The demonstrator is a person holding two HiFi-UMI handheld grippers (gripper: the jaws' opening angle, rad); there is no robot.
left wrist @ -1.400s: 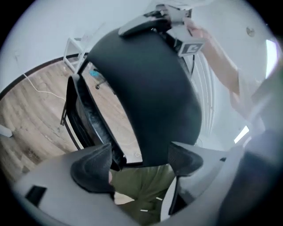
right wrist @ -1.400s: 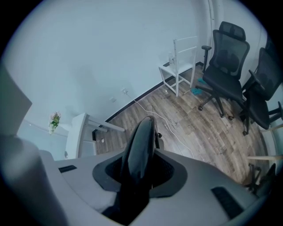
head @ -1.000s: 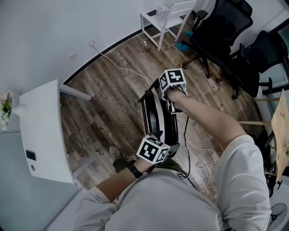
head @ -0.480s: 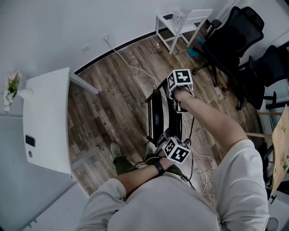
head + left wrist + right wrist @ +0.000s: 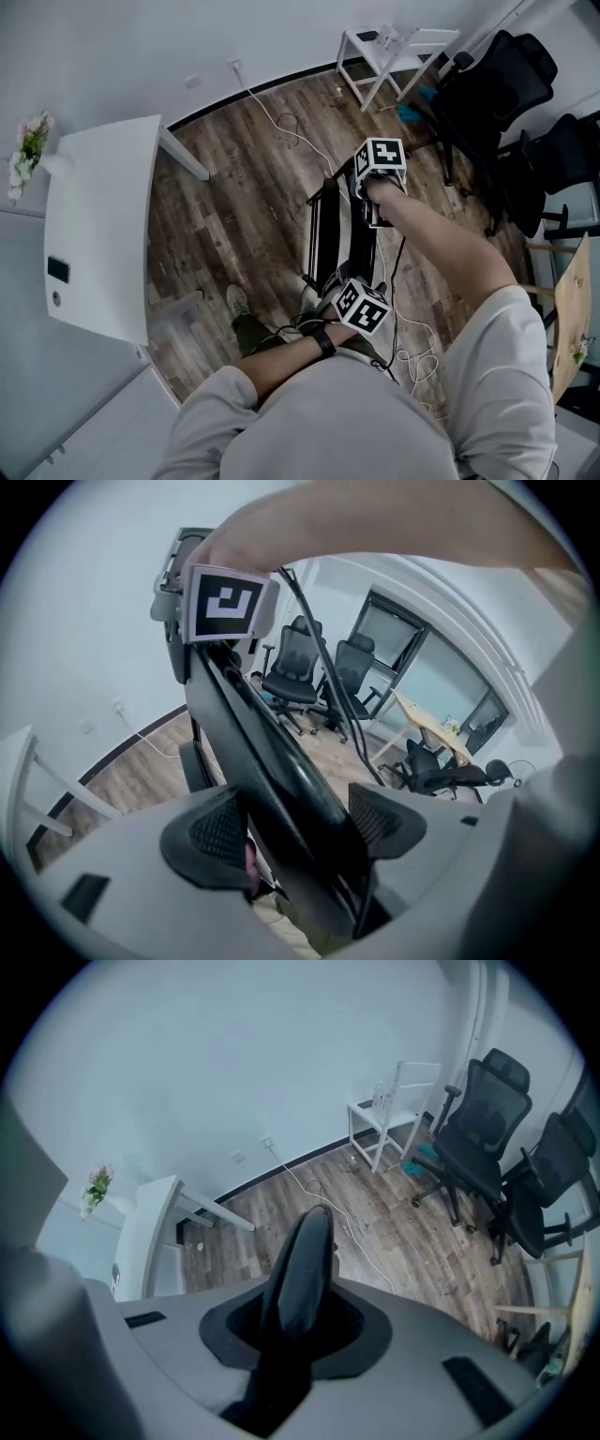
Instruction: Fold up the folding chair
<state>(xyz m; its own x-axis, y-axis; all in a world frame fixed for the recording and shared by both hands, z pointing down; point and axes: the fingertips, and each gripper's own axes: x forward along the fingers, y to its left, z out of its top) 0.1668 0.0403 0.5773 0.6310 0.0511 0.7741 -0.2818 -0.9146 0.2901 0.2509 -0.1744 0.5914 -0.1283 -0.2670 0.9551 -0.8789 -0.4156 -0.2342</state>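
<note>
The black folding chair (image 5: 330,234) stands on the wood floor with its seat and back close together. My right gripper (image 5: 367,211) grips its far top edge; in the right gripper view the pads (image 5: 234,1321) press both sides of the thin black edge (image 5: 305,1260), and the jaws (image 5: 298,1321) are still closing. My left gripper (image 5: 336,283) is at the chair's near end. Its jaws (image 5: 300,827) are closing, with the black chair panel (image 5: 253,724) running between them and a small gap still at the left pad (image 5: 220,832).
A white table (image 5: 98,225) stands at the left. A white stool (image 5: 394,42) and black office chairs (image 5: 497,84) are at the back right. A white cable (image 5: 281,127) trails over the floor. A wooden board (image 5: 567,309) leans at the right edge. My feet (image 5: 239,302) are beside the chair.
My left gripper has moved right from beside the chair's near corner onto its near edge. The right gripper stays on the top edge. The head view has shifted.
</note>
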